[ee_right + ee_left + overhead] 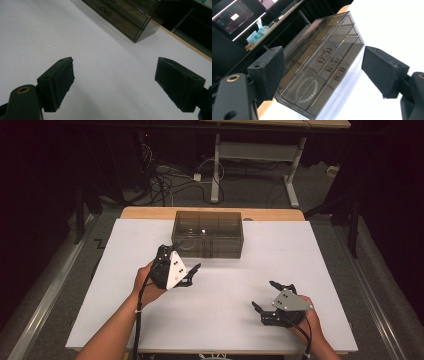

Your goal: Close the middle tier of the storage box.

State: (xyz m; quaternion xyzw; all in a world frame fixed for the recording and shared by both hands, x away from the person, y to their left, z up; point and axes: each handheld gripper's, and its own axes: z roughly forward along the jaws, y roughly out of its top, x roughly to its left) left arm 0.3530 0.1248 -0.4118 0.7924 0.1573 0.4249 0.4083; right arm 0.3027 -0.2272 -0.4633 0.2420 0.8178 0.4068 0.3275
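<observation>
At the desk's far middle sits the smoky drawer box, long axis crosswise, drawer fronts facing the left hand-held gripper, wide open, empty, just before it; the right hand-held gripper, likewise agape, lies well back.

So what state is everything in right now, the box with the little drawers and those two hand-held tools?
Drawer box: upright on the white table, every drawer shut; a bead string lies inside one.
Left tool: open, empty, close to the box front, not touching it.
Right tool: open, empty, over bare table, well away from the box.
</observation>
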